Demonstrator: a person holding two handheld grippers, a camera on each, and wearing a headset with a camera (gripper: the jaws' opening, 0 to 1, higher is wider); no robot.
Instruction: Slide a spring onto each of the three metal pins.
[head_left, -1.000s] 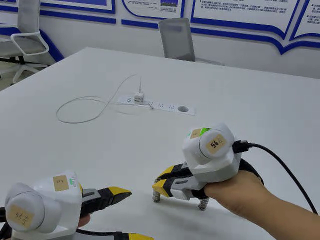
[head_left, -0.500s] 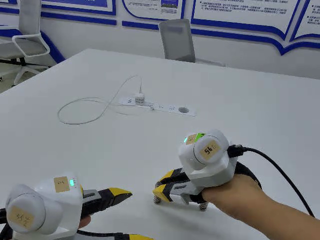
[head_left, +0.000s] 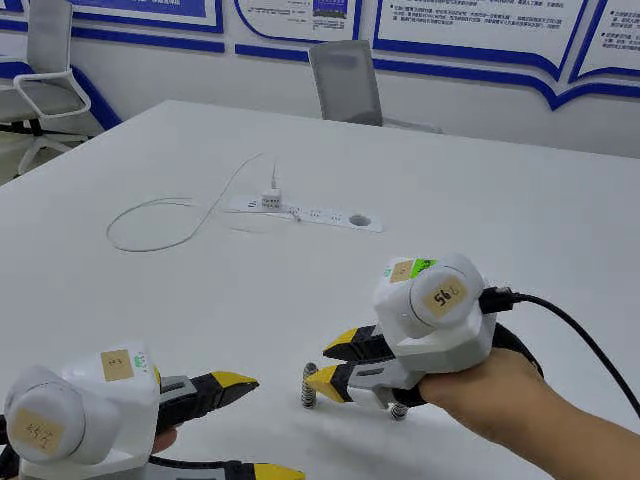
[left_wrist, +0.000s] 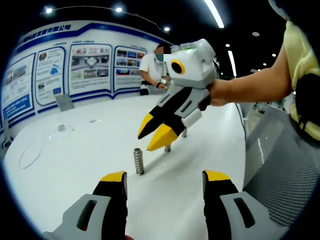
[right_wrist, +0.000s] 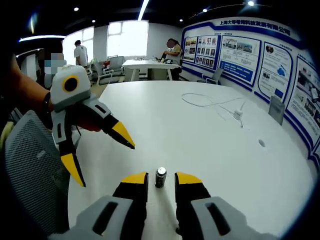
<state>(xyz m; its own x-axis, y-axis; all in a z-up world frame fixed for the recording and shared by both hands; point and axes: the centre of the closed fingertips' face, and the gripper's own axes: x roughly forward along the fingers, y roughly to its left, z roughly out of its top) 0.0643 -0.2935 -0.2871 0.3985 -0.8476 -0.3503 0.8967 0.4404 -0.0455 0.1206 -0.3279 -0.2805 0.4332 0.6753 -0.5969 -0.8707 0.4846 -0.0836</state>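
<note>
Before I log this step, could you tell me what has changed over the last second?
The right hand-held gripper has drawn back slightly toward the person, so the front spring stands more exposed at its open jaw tips. Nothing was gripped or released. The left hand-held gripper stays open and low; the power strip is unmoved.

The tan paper sticker (head_left: 445, 295) on the white housing of my right hand-held gripper (head_left: 322, 365) carries two handwritten digits, 56 or 95 depending on which way up. The tan sticker (head_left: 35, 432) on my left hand-held gripper (head_left: 258, 425), lower left, is scrawled illegibly. The blue wall banner (right_wrist: 250, 23), upper right of the right gripper view, bears white Chinese characters too small to read.
</note>
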